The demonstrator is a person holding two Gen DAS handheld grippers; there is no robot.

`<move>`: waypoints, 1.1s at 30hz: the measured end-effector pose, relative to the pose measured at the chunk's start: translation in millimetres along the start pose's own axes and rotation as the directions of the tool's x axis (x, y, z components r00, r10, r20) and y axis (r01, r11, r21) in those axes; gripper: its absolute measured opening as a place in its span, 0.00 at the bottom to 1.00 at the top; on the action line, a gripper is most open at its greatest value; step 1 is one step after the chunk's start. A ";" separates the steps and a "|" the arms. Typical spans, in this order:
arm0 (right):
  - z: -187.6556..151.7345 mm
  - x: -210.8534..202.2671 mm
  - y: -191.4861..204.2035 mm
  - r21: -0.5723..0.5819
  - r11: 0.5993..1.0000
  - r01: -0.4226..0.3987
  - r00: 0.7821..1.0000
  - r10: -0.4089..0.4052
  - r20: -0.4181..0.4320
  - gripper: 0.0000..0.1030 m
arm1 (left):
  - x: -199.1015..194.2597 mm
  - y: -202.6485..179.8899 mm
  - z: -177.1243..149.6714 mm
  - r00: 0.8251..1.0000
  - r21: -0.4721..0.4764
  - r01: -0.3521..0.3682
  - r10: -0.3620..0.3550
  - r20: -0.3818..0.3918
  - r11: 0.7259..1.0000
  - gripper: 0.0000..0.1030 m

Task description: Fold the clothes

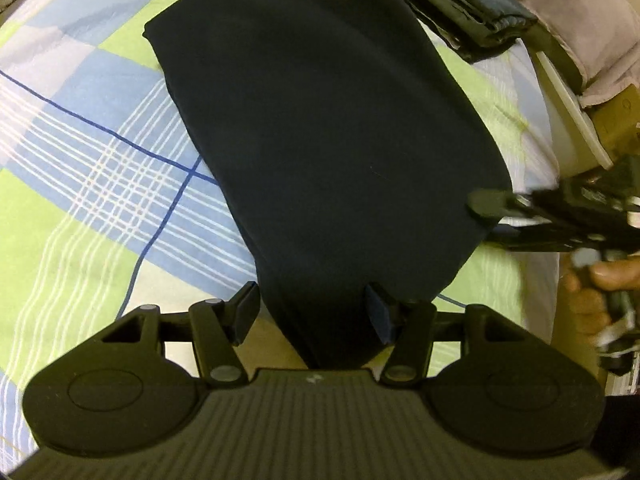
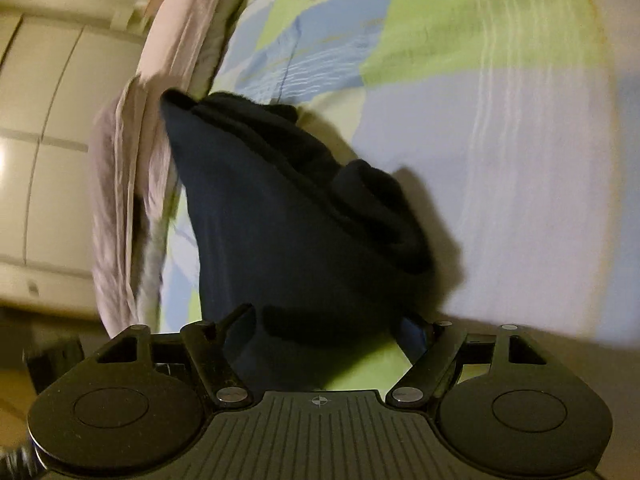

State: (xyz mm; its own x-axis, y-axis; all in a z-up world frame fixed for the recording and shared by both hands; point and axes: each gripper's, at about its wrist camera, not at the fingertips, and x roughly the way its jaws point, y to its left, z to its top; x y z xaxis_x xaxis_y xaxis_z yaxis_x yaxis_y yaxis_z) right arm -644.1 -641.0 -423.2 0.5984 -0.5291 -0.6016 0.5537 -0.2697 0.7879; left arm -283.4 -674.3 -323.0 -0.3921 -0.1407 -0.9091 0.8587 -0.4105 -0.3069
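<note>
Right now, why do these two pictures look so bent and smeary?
Both views are fisheye, so the checked bedsheet bulges and the corners go black. Left wrist view: the dark garment is sharp, the right gripper motion-blurred. Right wrist view: everything smears, and the garment casts a shadow on the sheet.

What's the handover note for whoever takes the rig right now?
Left hand-held gripper: open, fingers either side of the near end of the dark navy garment.
Right hand-held gripper: open around a lifted, bunched edge of the same garment, not pinched.
Garment lies lengthwise on the plaid bedsheet. A folded dark pile sits beyond it.
Done: garment narrowed to a strip.
Left: final folds, then probably stack.
</note>
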 end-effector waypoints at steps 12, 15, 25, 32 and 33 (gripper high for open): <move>123.9 -108.2 11.2 -0.172 0.971 0.165 0.986 -0.167 0.002 0.19 | -6.5 -84.3 5.7 0.991 0.100 0.137 -0.135 -0.017 0.986 0.52; 158.2 -143.6 -10.2 -0.213 0.932 0.293 0.956 -0.292 0.038 0.20 | 0.3 -98.7 9.6 0.991 0.115 0.136 -0.136 -0.008 0.984 0.52; 159.5 -149.4 -51.9 -0.150 0.933 0.326 0.943 -0.312 0.114 0.47 | 17.1 -84.0 97.1 0.984 0.063 0.009 -0.020 0.174 0.998 0.63; 117.1 -162.8 -72.0 0.031 0.969 0.244 0.958 -0.246 0.147 0.63 | 66.2 -62.8 175.5 0.986 -0.004 0.059 -0.058 0.154 0.998 0.69; 113.1 -160.0 -76.1 0.050 0.974 0.220 0.964 -0.225 0.145 0.63 | 75.4 -59.0 182.4 0.987 -0.022 0.080 -0.076 0.143 0.997 0.69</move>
State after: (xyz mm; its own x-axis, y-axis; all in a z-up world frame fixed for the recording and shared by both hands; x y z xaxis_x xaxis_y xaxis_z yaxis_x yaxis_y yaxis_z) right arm -847.5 -626.9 -372.0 0.3683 -0.5656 -0.7379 0.6420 -0.4193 0.6419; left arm -423.8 -825.1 -322.0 -0.4994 -0.2367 -0.8334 0.8318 -0.4001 -0.3848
